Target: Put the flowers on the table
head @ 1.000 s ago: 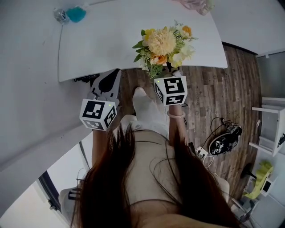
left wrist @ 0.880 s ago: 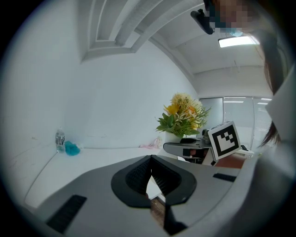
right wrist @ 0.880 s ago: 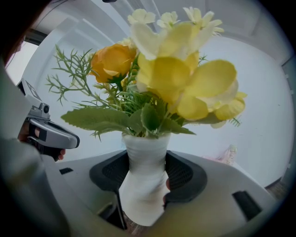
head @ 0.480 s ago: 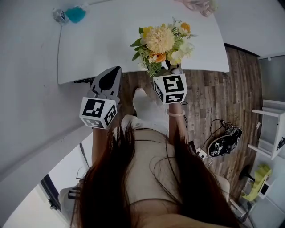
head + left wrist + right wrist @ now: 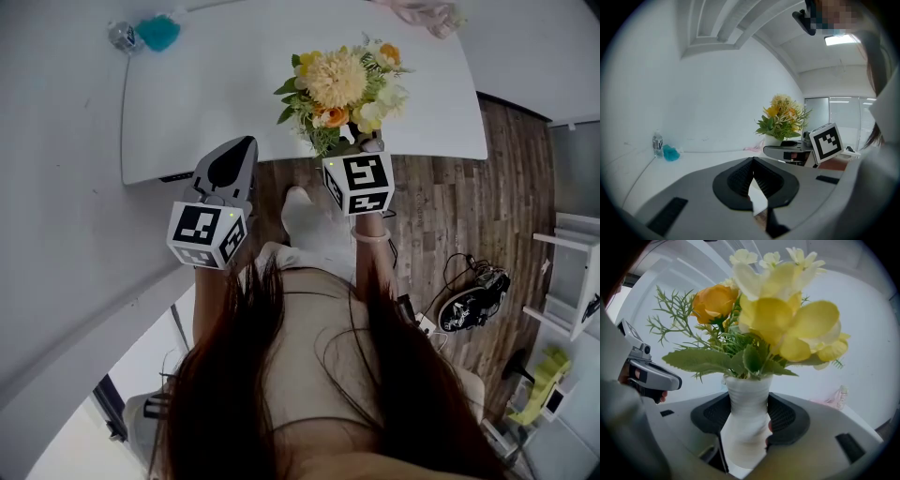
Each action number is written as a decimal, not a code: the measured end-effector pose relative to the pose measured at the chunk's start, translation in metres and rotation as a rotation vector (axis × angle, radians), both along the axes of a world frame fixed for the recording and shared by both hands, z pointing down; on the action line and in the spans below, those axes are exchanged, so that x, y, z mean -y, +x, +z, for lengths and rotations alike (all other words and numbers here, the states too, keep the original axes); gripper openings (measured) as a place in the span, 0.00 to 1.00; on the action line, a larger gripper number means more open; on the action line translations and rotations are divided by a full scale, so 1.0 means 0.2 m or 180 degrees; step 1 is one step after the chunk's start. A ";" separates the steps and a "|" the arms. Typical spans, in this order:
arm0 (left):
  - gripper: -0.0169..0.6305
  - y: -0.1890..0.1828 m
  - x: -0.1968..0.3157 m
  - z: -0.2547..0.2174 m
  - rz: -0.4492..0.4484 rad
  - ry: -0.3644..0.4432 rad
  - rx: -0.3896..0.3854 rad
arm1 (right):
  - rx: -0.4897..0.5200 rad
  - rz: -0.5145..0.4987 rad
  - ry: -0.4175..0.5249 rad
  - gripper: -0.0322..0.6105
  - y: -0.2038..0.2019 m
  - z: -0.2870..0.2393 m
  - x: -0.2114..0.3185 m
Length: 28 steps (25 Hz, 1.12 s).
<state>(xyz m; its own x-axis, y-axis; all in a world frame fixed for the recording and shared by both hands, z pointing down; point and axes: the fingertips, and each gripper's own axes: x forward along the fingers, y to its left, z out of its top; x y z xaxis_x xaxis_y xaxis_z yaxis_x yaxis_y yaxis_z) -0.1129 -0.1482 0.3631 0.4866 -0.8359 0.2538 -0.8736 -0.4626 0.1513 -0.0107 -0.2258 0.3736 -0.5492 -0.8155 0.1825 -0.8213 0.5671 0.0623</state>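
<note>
Right gripper [image 5: 749, 415]: jaws clamped on white ribbed ceramic vase [image 5: 745, 439] of yellow and orange flowers [image 5: 342, 82], at near edge of white table [image 5: 206, 94]. Left gripper [image 5: 753, 171]: jaws together, empty. Brown wood-plank floor [image 5: 441, 206]; white wall [image 5: 56, 206].

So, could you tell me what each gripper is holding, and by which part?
The right gripper grips the white vase by its narrow middle; the left gripper holds nothing.
</note>
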 end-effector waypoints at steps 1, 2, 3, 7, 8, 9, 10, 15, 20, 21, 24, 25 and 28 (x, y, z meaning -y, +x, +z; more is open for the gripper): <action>0.03 0.00 0.01 0.00 0.0000 -0.0006 0.0001 | 0.0003 -0.0005 -0.0009 0.45 0.00 0.00 0.02; 0.03 0.00 0.03 0.00 -0.0001 -0.0012 0.0003 | 0.0009 -0.0012 -0.0014 0.45 0.00 0.00 0.03; 0.03 0.00 0.04 0.01 -0.0001 -0.0015 0.0006 | 0.0015 -0.0020 -0.0016 0.45 -0.01 0.00 0.04; 0.03 0.00 0.11 0.01 -0.0003 -0.0021 0.0013 | 0.0029 -0.0036 -0.0017 0.45 -0.02 0.01 0.11; 0.03 0.00 0.12 0.01 -0.0007 -0.0025 0.0016 | 0.0026 -0.0042 -0.0022 0.45 -0.02 0.02 0.13; 0.03 0.00 0.14 0.01 -0.0013 -0.0030 0.0018 | 0.0021 -0.0048 -0.0027 0.45 -0.02 0.02 0.15; 0.03 0.00 0.15 0.01 -0.0020 -0.0035 0.0017 | 0.0014 -0.0055 -0.0032 0.45 -0.02 0.02 0.16; 0.03 -0.01 0.23 0.02 -0.0039 -0.0050 0.0004 | -0.0005 -0.0092 -0.0047 0.45 -0.04 0.03 0.25; 0.03 0.01 0.32 0.03 -0.0042 -0.0080 -0.0009 | -0.0013 -0.0118 -0.0083 0.45 -0.04 0.06 0.35; 0.03 0.01 0.34 0.04 -0.0045 -0.0091 -0.0013 | -0.0016 -0.0126 -0.0095 0.45 -0.04 0.07 0.37; 0.03 0.01 0.41 0.05 -0.0055 -0.0124 -0.0018 | -0.0018 -0.0146 -0.0126 0.45 -0.05 0.09 0.44; 0.03 0.01 0.42 0.05 -0.0056 -0.0131 -0.0020 | -0.0016 -0.0150 -0.0134 0.45 -0.05 0.10 0.46; 0.03 0.02 0.46 0.07 -0.0053 -0.0147 -0.0029 | -0.0007 -0.0159 -0.0151 0.45 -0.05 0.12 0.50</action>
